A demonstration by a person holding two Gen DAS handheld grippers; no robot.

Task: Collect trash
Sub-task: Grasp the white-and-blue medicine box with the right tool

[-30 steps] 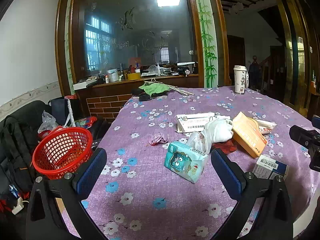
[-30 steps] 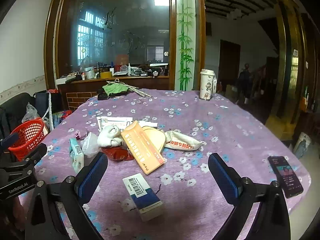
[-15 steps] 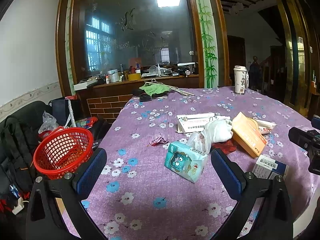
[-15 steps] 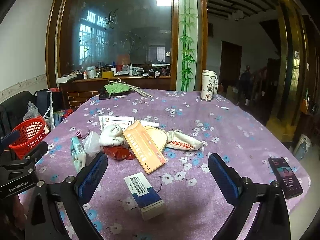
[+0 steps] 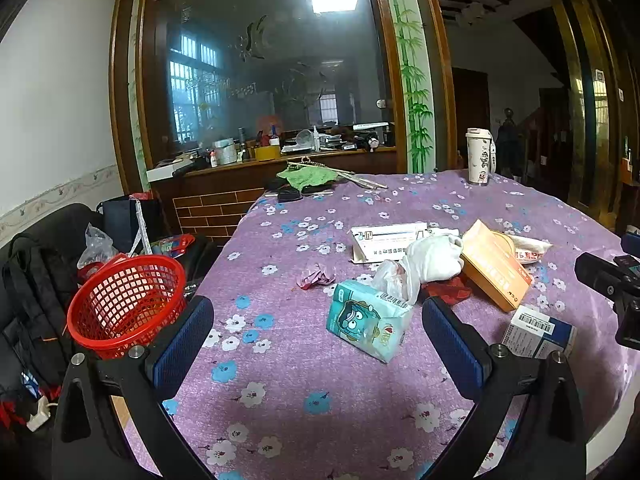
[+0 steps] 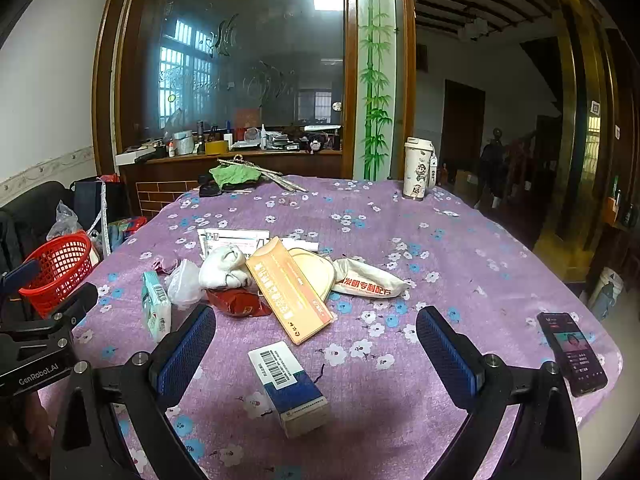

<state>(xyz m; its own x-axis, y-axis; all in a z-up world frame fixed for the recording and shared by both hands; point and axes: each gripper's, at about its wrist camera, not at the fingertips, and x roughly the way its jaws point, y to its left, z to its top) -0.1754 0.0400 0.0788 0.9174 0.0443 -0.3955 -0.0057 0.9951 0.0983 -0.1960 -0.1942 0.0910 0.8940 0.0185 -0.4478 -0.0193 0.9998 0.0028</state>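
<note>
Both claws are spread wide and hold nothing: the left claw (image 5: 318,338) hovers low over the near edge of the counter (image 5: 288,364), its blue-padded fingers (image 5: 182,344) pointing across the purple flowered cloth, and the right claw (image 6: 316,350) hangs likewise above the cloth, level and facing forward. Between the right claw's fingers lies a blue-and-white box (image 6: 288,388) with a barcode, flat on the cloth. A teal tissue pack (image 5: 366,324) lies just ahead of the left claw, nearer its right finger. Behind it the trash sits in a loose heap: a crumpled clear plastic bag (image 5: 390,280), a white cloth wad (image 5: 434,258), a red wrapper (image 5: 446,292), an orange flat box (image 5: 496,272) leaning over a round tan lid (image 6: 314,274), a white printed pouch (image 6: 366,280) and a white paper carton (image 5: 384,240). A small pink crumpled scrap (image 5: 316,276) lies apart, to the left of the heap. Off the counter's left edge stands a red mesh basket (image 5: 124,300); its inside looks bare as far as it shows. A phone (image 6: 572,354) lies near the counter's right edge, and a white tumbler (image 6: 418,174) stands upright at the far side.
</note>
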